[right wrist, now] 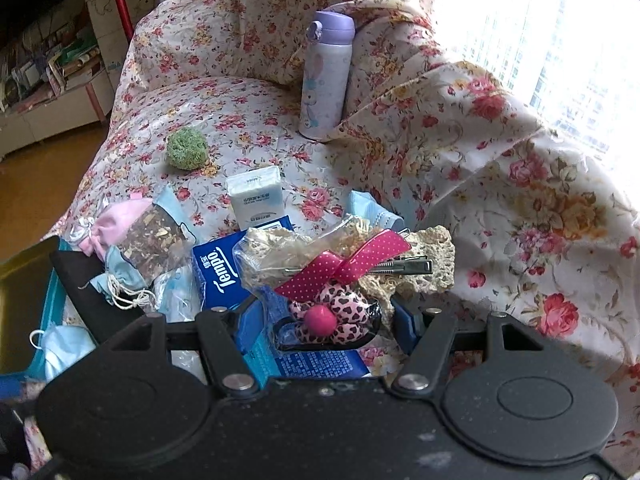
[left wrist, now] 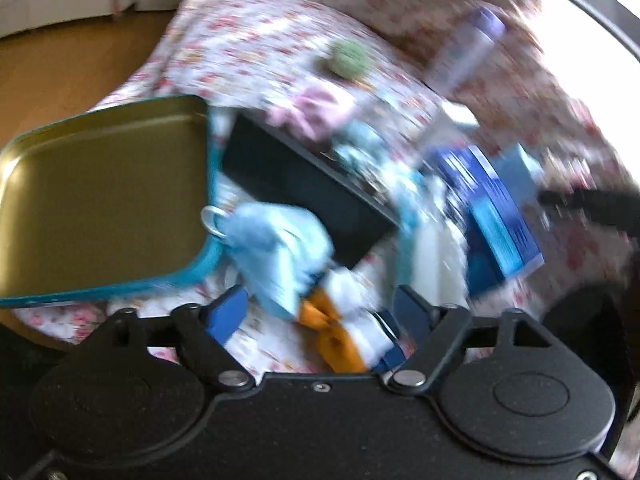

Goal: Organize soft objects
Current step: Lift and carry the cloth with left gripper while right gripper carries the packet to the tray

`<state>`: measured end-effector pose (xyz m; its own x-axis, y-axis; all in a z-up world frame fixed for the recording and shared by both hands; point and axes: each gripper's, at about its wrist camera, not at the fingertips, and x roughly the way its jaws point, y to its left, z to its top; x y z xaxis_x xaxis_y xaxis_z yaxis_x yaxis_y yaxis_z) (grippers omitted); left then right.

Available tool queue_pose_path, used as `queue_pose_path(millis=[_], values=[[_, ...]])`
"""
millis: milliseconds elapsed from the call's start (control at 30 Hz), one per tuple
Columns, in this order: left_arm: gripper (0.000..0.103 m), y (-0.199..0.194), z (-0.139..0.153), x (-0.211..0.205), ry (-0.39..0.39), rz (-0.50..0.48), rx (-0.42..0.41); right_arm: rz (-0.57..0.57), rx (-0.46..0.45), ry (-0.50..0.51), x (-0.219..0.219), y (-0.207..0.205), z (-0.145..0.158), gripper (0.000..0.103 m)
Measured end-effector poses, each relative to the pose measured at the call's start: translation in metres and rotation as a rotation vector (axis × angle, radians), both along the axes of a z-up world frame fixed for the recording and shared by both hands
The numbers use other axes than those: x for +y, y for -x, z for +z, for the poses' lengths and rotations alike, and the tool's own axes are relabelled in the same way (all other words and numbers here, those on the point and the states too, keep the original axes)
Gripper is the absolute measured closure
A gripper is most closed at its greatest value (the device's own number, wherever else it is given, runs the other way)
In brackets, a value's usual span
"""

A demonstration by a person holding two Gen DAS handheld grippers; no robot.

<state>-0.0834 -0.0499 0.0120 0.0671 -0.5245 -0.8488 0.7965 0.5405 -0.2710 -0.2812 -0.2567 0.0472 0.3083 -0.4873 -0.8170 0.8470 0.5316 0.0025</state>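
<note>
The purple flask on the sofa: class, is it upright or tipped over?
Upright. The purple flask stands on its base on the floral sofa cover, lid at the top, its side against the cushion behind.

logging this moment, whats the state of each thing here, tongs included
left tongs: open, blue mask and orange-white item between them, ungripped
right tongs: closed on pink bow hair clip
tin: open, nothing inside
purple bottle: upright, lid shut
white tissue pack: propped upright
Tempo pack: lying flat

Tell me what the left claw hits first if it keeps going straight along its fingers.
Probably the light blue cloth bundle lying between the open left claw fingers, beside the tin tray; blur makes depth uncertain.
</note>
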Motion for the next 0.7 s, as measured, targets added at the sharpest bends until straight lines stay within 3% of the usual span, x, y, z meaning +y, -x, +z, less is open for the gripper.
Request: queue_pose_path(millis=[133,367,433,500,567,700], values=[[0.016,0.028,-0.009,-0.008,-0.040,-0.083,-0.013,-0.003,-0.029,-0.026,-0.001,0.003,-0.002,0.039],[0.016,0.040,-0.039,-0.029,-0.131,-0.109,0.008,0.000,-0.042,-0.041,-0.002,0.004,-0.005,0.039],[0.022,0.039,-0.047,-0.033,-0.149,-0.105,0.022,-0.001,-0.045,-0.046,-0.003,0.005,-0.006,0.039],[0.051,0.038,-0.052,-0.034,-0.154,-0.096,0.045,-0.002,-0.046,-0.050,-0.004,0.005,-0.006,0.039],[0.053,0.038,-0.056,-0.036,-0.168,-0.099,0.074,-0.002,-0.045,-0.048,-0.004,0.005,-0.006,0.039],[0.056,0.041,-0.049,-0.033,-0.157,-0.099,0.055,-0.007,-0.041,-0.042,-0.005,0.004,-0.007,0.039]])
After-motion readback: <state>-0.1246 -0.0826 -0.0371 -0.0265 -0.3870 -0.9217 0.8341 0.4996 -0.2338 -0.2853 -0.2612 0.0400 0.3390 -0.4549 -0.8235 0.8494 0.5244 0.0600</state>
